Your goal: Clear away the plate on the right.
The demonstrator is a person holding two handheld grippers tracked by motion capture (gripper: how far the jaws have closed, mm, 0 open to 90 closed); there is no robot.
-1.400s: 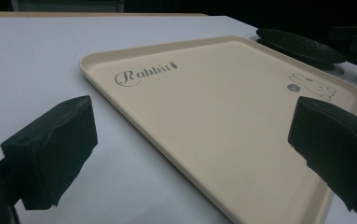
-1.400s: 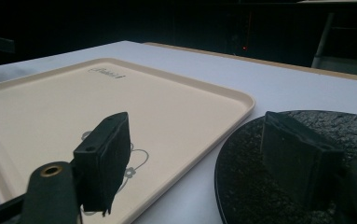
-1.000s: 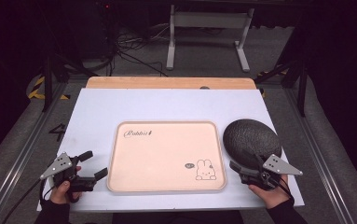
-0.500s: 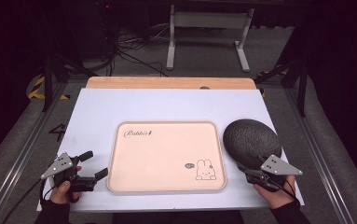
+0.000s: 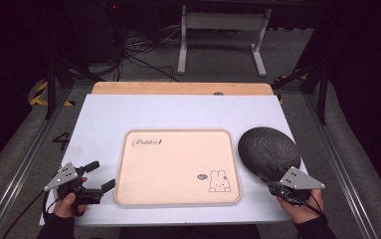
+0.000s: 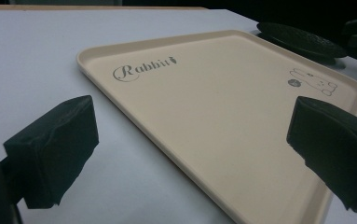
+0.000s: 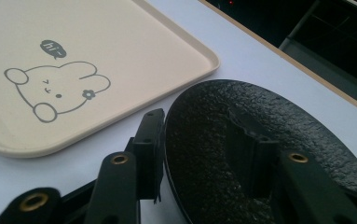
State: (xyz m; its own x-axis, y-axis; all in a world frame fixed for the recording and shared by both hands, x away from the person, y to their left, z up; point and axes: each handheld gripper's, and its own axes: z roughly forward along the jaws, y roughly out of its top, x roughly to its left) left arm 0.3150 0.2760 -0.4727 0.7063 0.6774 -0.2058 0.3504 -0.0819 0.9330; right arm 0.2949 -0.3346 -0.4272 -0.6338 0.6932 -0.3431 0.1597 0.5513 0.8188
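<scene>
Right gripper (image 7: 199, 158), its jaws astride the near rim of the black, rough-textured oval plate (image 5: 268, 151), seems mid-grasp (left gripper (image 5: 97, 175) gapes idle beside the beige rabbit-print tray (image 5: 178, 199)); next, pinch firmly.

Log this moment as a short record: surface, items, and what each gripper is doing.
surface: white table
tray: beige tray, empty, printed with a rabbit and the word Rabbit
plate: black textured plate, right of the tray, apart from it
left gripper: left gripper, jaws wide open, beside the tray's left edge, holding nothing
right gripper: right gripper, jaws astride the plate's near rim, whether clamped is unclear
</scene>
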